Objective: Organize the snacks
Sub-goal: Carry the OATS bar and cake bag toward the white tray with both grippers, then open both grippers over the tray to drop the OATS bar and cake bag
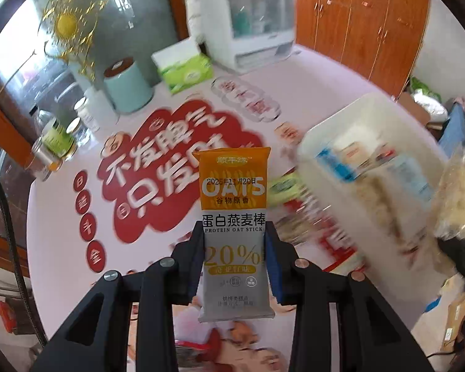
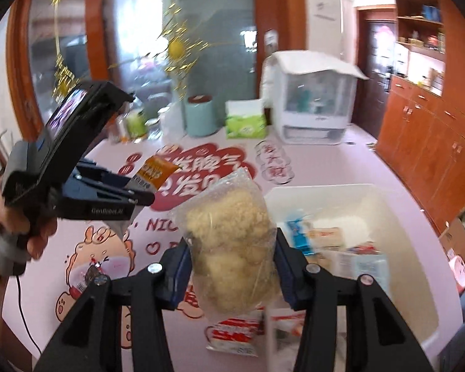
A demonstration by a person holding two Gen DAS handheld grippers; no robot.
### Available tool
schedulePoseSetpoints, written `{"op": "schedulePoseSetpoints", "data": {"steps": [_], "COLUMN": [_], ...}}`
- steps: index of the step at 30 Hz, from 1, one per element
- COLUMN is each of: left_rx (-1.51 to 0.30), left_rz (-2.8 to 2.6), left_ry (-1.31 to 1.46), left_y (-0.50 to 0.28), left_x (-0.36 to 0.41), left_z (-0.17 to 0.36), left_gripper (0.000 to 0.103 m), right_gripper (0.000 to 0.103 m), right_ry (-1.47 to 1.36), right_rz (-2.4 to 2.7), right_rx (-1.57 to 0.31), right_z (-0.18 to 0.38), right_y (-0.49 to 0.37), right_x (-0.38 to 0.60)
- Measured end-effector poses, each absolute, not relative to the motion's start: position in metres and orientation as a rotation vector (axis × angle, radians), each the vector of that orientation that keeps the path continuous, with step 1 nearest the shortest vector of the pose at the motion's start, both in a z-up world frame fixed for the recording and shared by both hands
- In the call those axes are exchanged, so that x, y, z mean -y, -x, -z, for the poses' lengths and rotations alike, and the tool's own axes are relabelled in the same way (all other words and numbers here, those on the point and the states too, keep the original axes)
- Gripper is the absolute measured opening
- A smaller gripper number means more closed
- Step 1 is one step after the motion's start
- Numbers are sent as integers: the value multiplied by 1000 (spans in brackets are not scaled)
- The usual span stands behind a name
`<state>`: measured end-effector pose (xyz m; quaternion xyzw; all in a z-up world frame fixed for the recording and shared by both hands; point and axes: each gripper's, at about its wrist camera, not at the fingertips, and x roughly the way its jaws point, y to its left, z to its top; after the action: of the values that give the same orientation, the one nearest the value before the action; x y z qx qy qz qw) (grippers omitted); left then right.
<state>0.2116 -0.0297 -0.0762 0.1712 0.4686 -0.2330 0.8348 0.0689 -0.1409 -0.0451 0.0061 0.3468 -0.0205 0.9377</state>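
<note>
My left gripper (image 1: 235, 241) is shut on an orange and grey protein oat stick (image 1: 234, 217), held upright above the pink table mat. It also shows in the right wrist view (image 2: 141, 197), with the oat stick (image 2: 156, 172) poking out. My right gripper (image 2: 231, 248) is shut on a clear bag of pale yellow crumbly snack (image 2: 229, 241), held above the table just left of a white plastic bin (image 2: 418, 279). The bin (image 1: 350, 117) holds several snack packets (image 1: 344, 161). The snack bag shows at the right edge of the left wrist view (image 1: 458, 195).
A red and white packet (image 2: 232, 336) lies on the mat under the right gripper. At the table's back stand a mint canister (image 1: 130, 88), a green tissue box (image 1: 184, 68), a white cabinet box (image 1: 245, 21) and jars (image 1: 57, 138). Wooden cupboards (image 2: 424, 142) stand to the right.
</note>
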Motion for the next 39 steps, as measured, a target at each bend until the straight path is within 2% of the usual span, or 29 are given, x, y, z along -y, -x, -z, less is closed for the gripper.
{"op": "schedulePoseSetpoints", "data": {"steps": [8,17,32,33,35,37,39], "left_rx": [-915,-891,-927,-931,-935,-915,-898], "left_rz": [556,583,545,541,526,504,495], "left_ry": [-360,-396,-466,-469,-477,-482,-494], "left_y": [-176,-151,-140,-139,-138,-135,-131], "left_x": [109,179,220,220,220,219,217], "left_z": [39,35,50,51,53,52,51], "left_gripper": [35,36,40,42,69,81,82], "right_gripper": [48,49,50,51,53,60,68], "right_ry": [-52,-88,-121,-126,-130,-127,-123], "right_rz": [126,216,232,226,219,219,224], "right_rx": [-688,-692,-774,-777,-782,-782,-768], "right_z": [27,26,48,49,50,51,49], "right_y": [-41,-26,-11,-10,-10,-8,-6], "right_x": [196,249,285,285,286,285,284]}}
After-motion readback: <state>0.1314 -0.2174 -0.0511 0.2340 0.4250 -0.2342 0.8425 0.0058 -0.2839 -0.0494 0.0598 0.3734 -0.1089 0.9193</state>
